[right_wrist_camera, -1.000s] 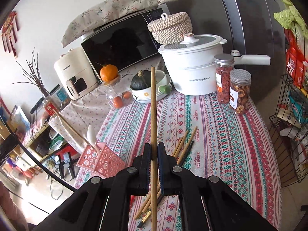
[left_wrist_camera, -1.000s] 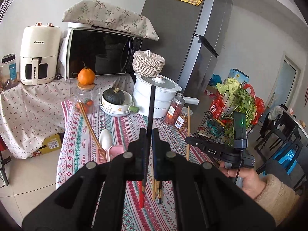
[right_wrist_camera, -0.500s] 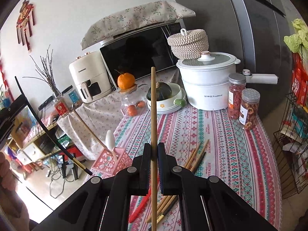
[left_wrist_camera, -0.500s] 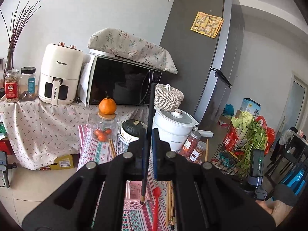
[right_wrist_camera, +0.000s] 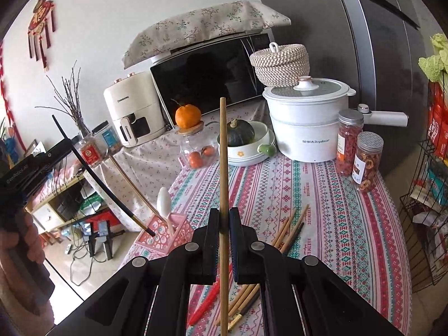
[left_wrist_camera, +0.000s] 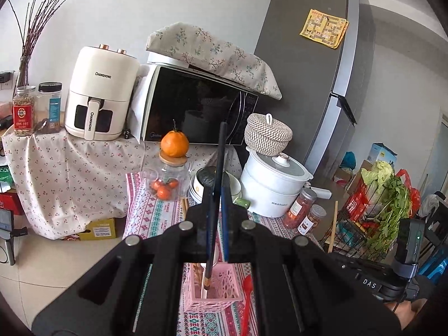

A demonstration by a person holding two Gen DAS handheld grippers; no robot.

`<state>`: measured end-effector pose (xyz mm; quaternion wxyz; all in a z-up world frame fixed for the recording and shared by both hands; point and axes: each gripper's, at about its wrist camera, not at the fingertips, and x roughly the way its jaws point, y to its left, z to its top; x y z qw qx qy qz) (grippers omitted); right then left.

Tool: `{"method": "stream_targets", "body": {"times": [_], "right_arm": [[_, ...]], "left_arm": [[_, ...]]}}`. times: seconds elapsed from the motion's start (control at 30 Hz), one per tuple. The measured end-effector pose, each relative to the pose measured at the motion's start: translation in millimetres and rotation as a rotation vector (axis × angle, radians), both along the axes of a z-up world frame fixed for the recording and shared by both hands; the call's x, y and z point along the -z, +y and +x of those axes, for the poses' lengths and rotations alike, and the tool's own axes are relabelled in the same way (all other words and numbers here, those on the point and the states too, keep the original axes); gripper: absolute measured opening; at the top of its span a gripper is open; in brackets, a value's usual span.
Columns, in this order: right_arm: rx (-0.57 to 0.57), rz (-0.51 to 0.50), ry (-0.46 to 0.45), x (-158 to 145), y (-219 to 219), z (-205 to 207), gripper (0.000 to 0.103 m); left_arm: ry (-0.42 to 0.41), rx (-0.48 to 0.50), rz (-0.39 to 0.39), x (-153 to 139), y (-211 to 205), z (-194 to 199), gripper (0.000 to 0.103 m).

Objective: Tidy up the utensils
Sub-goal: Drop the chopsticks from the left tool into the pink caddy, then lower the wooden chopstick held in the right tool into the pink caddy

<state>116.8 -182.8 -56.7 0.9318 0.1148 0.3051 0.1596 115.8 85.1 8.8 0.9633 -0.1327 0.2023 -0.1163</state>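
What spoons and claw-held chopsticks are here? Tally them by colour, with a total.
red spoon: 1
white spoon: 1
black chopstick, in the left claw: 1
wooden chopstick, in the right claw: 1
total: 4

Bare patterned cloth lies open on the table [right_wrist_camera: 322, 210] between loose wooden chopsticks [right_wrist_camera: 291, 229] and 2 clear snack jars [right_wrist_camera: 358, 154], while the white electric pot [right_wrist_camera: 305, 123] and glass fruit jar [right_wrist_camera: 197, 151] block the far edge.
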Motion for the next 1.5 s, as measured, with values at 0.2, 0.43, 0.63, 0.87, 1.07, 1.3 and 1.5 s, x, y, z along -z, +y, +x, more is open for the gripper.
{"method": "stream_targets", "body": {"times": [0.2, 0.43, 0.63, 0.87, 1.07, 1.3, 1.5], "right_arm": [[0.002, 0.003, -0.003, 0, 5, 2, 0.007], [-0.008, 0.016, -0.018, -4, 17, 5, 0.007], [-0.008, 0.059, -0.058, -17, 31, 10, 0.007], [0.035, 0.122, -0.134, -36, 50, 17, 0.007], [0.089, 0.156, -0.159, -36, 70, 38, 0.007], [0.165, 0.116, -0.193, -21, 89, 54, 0.007], [0.168, 0.060, -0.202, -5, 104, 59, 0.007]], "left_arm": [[0.149, 0.013, -0.022, 29, 1, 23, 0.006], [0.196, 0.022, -0.027, 30, -1, 23, 0.066], [0.259, 0.024, 0.029, 30, 2, 12, 0.096], [0.401, 0.028, 0.097, 56, 13, 5, 0.101], [0.485, 0.039, 0.131, 76, 22, 5, 0.101], [0.528, 0.032, 0.128, 82, 31, 6, 0.101], [0.541, 0.028, 0.117, 83, 33, 6, 0.101]]}}
